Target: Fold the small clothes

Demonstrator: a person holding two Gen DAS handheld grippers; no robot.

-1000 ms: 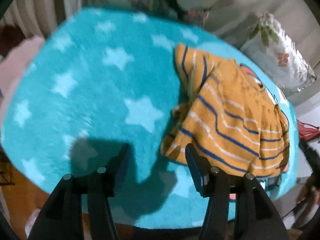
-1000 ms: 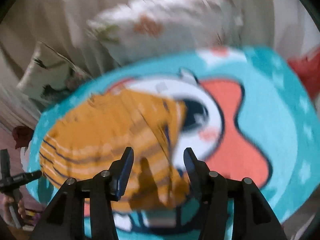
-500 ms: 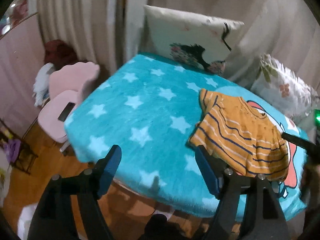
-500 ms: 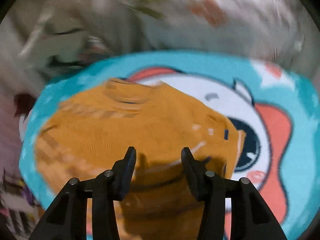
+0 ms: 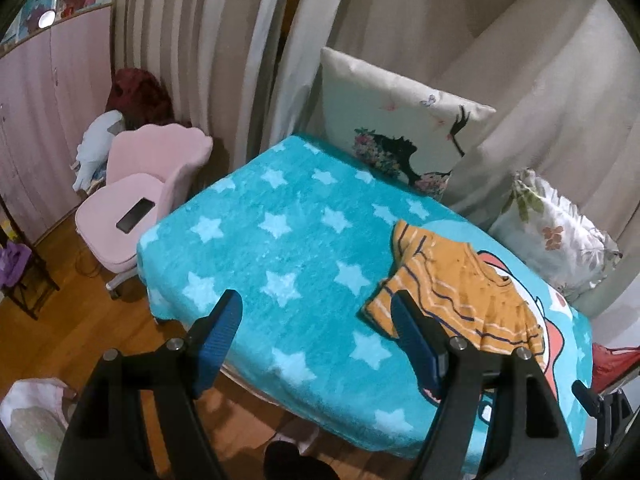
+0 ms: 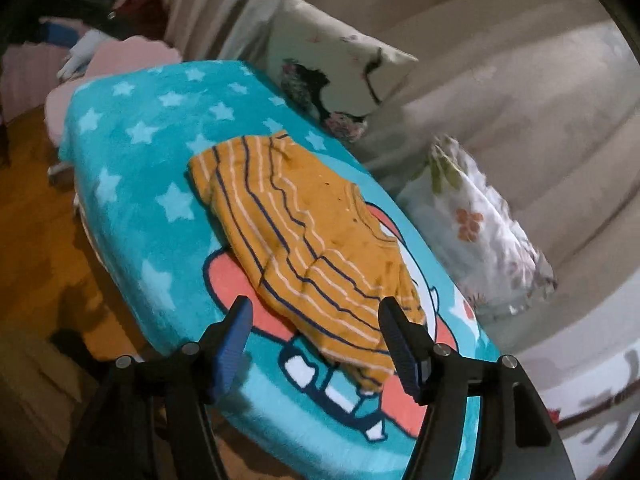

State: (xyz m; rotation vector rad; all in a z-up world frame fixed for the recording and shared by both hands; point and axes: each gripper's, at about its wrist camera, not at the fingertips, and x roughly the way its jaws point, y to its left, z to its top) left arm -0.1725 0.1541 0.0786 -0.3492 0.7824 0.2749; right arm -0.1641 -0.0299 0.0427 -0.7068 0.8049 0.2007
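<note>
Both pairs of fingers hang clear of the cloth: our left gripper stands wide with nothing between its blue pads, and our right gripper is opening its jaws, also with nothing in them. We hold both above the near edge of the bed, well apart from the fabric.

Our task piece, the orange striped shirt, lies on the turquoise star blanket, toward the side with the 2 pillows, partly over the cartoon print. It looks loosely doubled over already, with a rumpled hem nearest our right gripper and a small sleeve sticking out at the far left corner.

We judge the next step to be another fold or a tidy-up. To do it well, we should bring each gripper down on a separate corner of the near hem, pinch only the shirt layers and not the plush blanket beneath, then lift both corners evenly so the stripes stay aligned. We should tuck the stray sleeve first.
</note>
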